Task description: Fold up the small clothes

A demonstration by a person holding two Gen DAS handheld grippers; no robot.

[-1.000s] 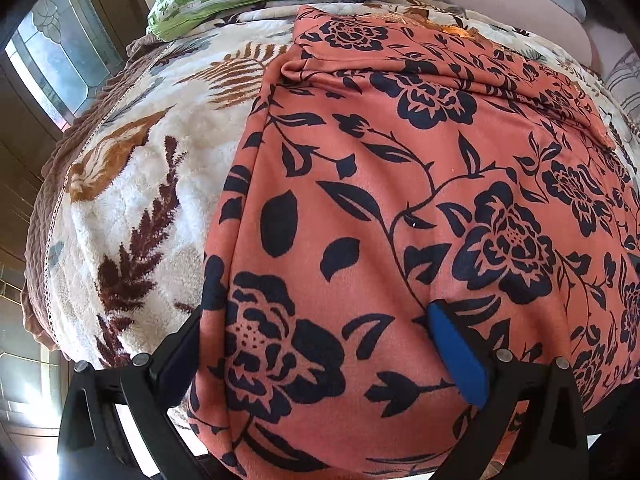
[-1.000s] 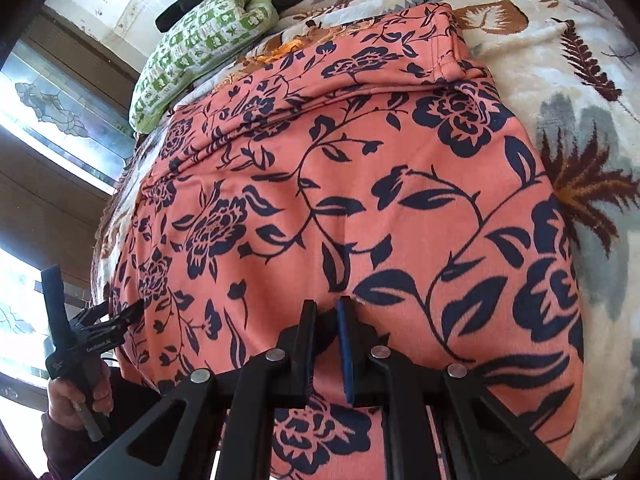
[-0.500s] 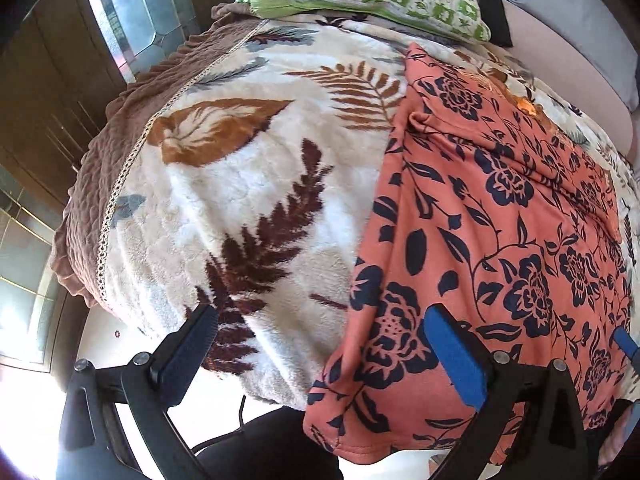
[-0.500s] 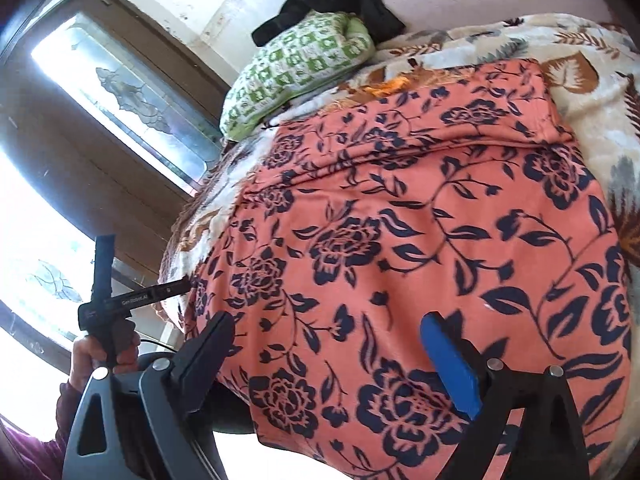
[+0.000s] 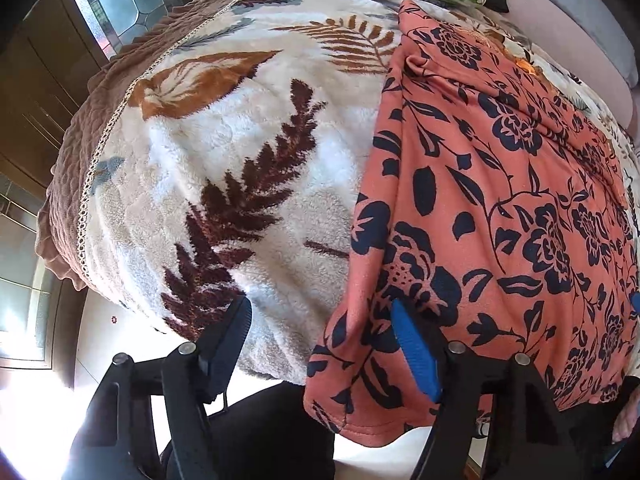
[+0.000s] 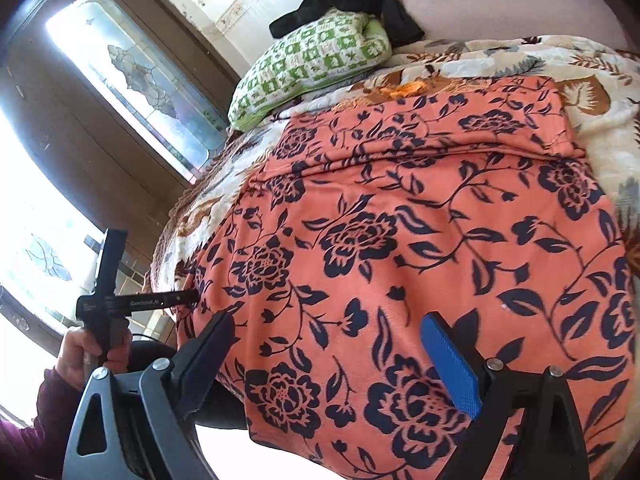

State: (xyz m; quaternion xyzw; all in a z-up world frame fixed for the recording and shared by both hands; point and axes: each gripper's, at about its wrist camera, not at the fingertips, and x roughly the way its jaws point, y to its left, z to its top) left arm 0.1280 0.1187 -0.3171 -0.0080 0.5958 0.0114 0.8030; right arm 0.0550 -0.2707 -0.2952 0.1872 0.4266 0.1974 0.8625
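Both tongs (left (image 5: 324, 344), right (image 6: 340, 360)) agape, garment (image 6: 420, 248) flat

Floral garment (image 5: 500, 208) on leaf-print blanket (image 5: 240, 160)

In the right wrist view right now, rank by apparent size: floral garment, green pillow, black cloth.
1. Floral garment, by far the largest, though nearest the camera.
2. Green pillow.
3. Black cloth on the pillow, smallest, farthest away.
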